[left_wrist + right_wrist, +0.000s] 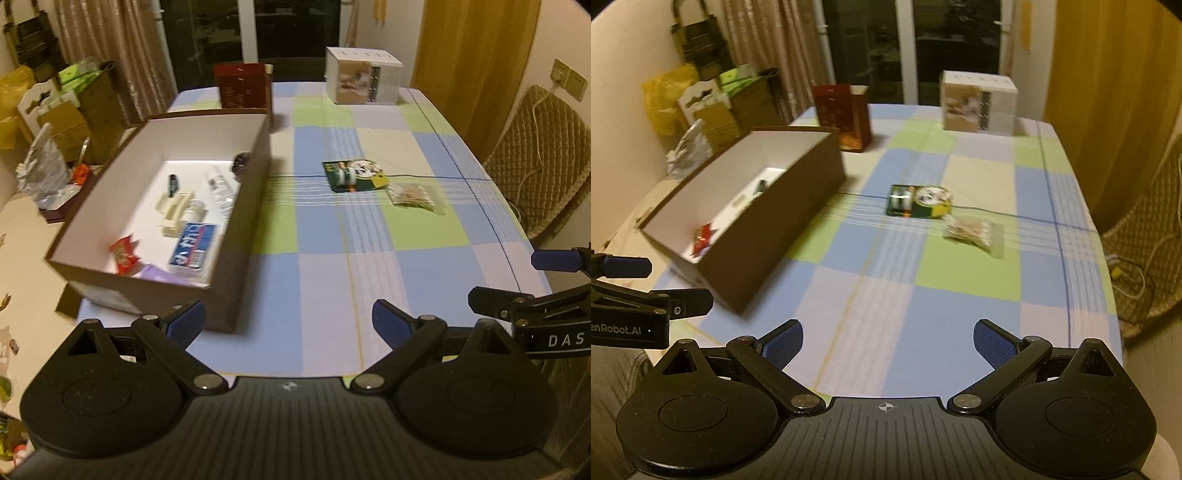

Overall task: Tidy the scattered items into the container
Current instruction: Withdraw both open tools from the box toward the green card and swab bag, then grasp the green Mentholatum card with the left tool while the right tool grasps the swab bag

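A brown open box (243, 206) (798, 206) with a white inside stands on the left of the checked tablecloth; several small items lie in it, among them a red wrapper (125, 254), a blue pack (192, 246) and a clear bottle (221, 190). A green battery card (354, 176) (919, 201) and a clear bag of cotton swabs (415, 195) (973, 230) lie on the cloth mid-table. My left gripper (288, 323) hovers open and empty near the front edge, beside the box's near corner. My right gripper (888, 341) is open and empty too, well short of both loose items.
A dark red carton (245, 88) (846, 116) stands behind the box and a white carton (364, 75) (979, 101) at the far edge. A wicker chair (543, 155) stands right of the table. Bags and boxes crowd the floor at the left.
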Demonstrator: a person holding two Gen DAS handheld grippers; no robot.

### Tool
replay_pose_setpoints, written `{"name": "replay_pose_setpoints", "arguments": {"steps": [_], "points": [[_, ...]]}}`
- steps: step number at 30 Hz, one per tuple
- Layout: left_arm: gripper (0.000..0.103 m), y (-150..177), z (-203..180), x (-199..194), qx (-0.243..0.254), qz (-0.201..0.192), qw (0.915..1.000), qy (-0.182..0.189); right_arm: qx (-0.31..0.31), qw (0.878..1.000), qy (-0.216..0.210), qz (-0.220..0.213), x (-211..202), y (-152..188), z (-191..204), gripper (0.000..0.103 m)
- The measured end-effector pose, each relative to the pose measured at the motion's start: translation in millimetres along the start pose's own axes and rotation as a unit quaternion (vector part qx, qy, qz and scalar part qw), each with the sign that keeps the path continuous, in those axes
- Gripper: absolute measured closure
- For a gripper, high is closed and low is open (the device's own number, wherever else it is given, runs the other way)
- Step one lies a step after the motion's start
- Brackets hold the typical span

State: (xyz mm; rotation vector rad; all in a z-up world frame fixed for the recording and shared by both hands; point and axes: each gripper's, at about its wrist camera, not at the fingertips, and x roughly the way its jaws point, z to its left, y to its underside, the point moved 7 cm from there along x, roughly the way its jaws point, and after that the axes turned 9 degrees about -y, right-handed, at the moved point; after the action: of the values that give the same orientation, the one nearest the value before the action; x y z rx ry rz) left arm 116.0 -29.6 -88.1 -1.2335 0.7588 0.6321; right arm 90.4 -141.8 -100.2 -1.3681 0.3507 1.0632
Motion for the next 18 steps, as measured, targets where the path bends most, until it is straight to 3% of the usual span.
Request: {"name": "replay_pose_setpoints", "arguments": {"steps": [11, 18], "points": [[0.008, -35.9, -48.1, 71.1, 0.047, 0.006, 0.9985, 0.028, 0.033, 0.999, 0.033, 0.003, 34.1, -8.1, -72.2, 0.0], [0.008, -64.6, -67.2, 129.5, 0.078, 0.014, 0.9964, 0.03, 0.034, 0.999, 0.018, 0.023, 80.0, -26.9, -112.4, 0.0]]}}
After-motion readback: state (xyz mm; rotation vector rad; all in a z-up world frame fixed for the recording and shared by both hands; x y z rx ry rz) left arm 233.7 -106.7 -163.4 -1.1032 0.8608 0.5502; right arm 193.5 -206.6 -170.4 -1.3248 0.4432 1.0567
